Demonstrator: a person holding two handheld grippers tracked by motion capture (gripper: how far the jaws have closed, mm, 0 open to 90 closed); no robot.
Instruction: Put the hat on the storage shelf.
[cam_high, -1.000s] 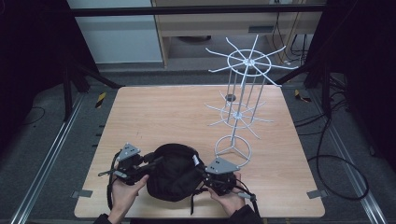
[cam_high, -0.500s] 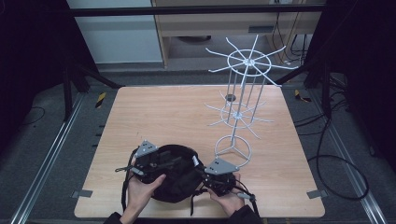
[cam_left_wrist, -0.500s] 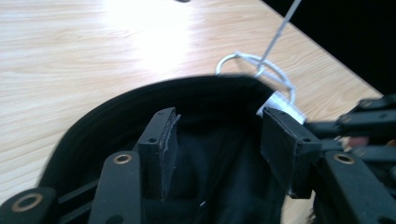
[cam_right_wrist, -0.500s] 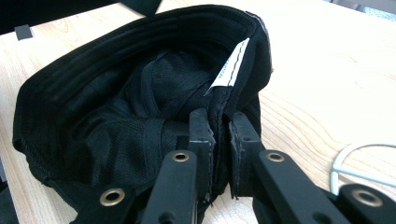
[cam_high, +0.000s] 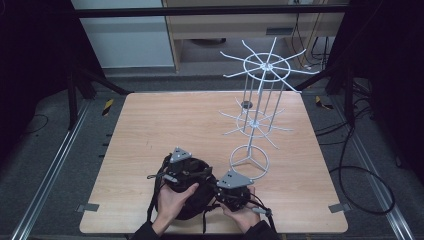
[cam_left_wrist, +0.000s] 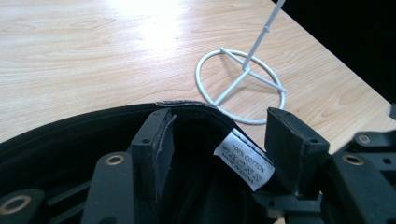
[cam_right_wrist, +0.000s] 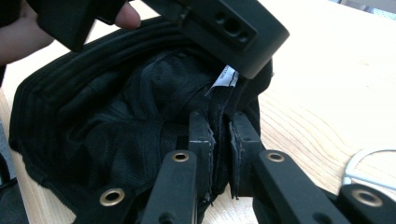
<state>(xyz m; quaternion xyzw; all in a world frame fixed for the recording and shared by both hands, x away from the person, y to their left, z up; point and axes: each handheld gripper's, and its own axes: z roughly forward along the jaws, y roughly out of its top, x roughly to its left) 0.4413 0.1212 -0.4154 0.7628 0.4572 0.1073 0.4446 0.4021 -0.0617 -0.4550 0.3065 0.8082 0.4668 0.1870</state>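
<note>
I have a black cap (cam_high: 187, 192) lying upside down at the near edge of the tabletop (cam_high: 150, 125), just in front of me. My right claw (cam_right_wrist: 219, 135) is squeezed tight on the cap's rim, with the cloth pinched flat between its two jaws. My left claw (cam_left_wrist: 219, 144) is wide open. One jaw reaches down inside the cap and the other stands outside the rim, so the rim runs between them but nothing is pinched yet.

I think the job here is to get a good hold on the cap with both claws, maybe to hang it on the white wire rack (cam_high: 260, 110) that stands just beside it. To do that well, I should keep my right claw tight so the cap cannot slide away. Then I should close my left claw slowly on the rim, and catch the thick edge, not just the little white tag (cam_left_wrist: 243, 161). The cloth is soft and floppy, so a thin bite could slip out.

The high view shows the whole rack, with its round foot and its many thin arms up top. It also shows both my hands side by side on the cap. The left claw view shows the tag close up and the rack's round foot just past the cap. The right claw view shows the mesh lining inside the cap and the tight pinch on the rim.
</note>
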